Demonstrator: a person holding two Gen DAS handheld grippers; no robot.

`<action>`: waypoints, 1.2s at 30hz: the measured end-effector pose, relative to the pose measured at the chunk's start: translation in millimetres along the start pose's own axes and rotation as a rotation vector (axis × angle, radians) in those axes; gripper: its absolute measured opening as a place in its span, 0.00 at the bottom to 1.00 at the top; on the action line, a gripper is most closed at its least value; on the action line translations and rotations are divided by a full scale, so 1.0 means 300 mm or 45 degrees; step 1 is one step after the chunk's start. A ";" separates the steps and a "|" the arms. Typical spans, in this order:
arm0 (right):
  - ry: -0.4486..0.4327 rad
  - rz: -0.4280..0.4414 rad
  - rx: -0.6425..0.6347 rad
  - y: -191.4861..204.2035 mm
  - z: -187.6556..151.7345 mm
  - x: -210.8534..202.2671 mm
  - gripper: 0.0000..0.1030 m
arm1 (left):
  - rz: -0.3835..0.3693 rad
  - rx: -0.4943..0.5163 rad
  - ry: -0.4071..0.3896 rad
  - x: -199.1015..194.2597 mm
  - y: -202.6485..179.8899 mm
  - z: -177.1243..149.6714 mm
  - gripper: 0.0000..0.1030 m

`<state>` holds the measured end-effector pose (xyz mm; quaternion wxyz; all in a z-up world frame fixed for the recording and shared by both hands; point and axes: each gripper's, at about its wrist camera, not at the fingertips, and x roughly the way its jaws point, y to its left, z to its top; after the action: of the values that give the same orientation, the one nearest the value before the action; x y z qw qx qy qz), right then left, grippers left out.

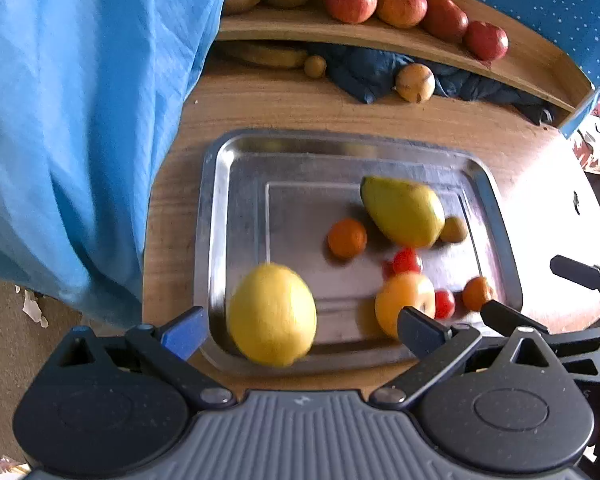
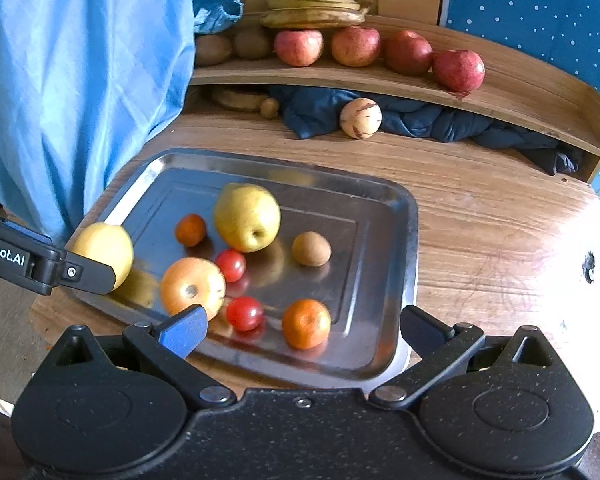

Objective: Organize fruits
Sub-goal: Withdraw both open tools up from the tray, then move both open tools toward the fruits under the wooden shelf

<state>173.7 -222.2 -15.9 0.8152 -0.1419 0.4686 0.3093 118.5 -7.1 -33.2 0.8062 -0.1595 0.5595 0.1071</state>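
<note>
A steel tray [image 1: 236, 208] [image 2: 384, 208] on the wooden table holds several fruits. A lemon [image 1: 271, 314] [image 2: 104, 250] sits at its near left corner, between the wide-open fingers of my left gripper [image 1: 302, 332], untouched. Further in lie a green-yellow pear [image 1: 404, 210] [image 2: 247, 216], an orange-yellow apple [image 1: 404, 300] [image 2: 192, 286], two small oranges [image 1: 347, 238] [image 2: 306, 322], cherry tomatoes [image 1: 407, 261] [image 2: 244, 313] and a kiwi [image 2: 311, 249]. My right gripper [image 2: 304, 330] is open over the tray's near edge, above an orange, holding nothing.
A curved wooden shelf [image 2: 520, 92] at the back carries red apples [image 2: 458, 70], bananas [image 2: 314, 10] and kiwis. Under it lie a dark blue cloth [image 2: 440, 120] and a pale round fruit [image 2: 360, 118]. A blue plastic sheet [image 1: 80, 120] hangs on the left.
</note>
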 end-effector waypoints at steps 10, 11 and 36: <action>0.021 0.004 -0.002 -0.069 0.071 0.070 0.99 | 0.013 -0.025 0.011 0.067 -0.011 0.111 0.99; 0.023 0.004 -0.002 -0.076 0.079 0.077 0.99 | 0.013 -0.028 0.012 0.074 -0.015 0.122 0.99; 0.031 0.022 -0.040 -0.232 0.228 0.222 0.99 | 0.066 -0.096 0.009 0.194 -0.064 0.341 0.99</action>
<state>288.8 -215.3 -41.1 0.8044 -0.1544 0.4749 0.3219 234.5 13.4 -52.1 0.7946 -0.1755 0.5620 0.1485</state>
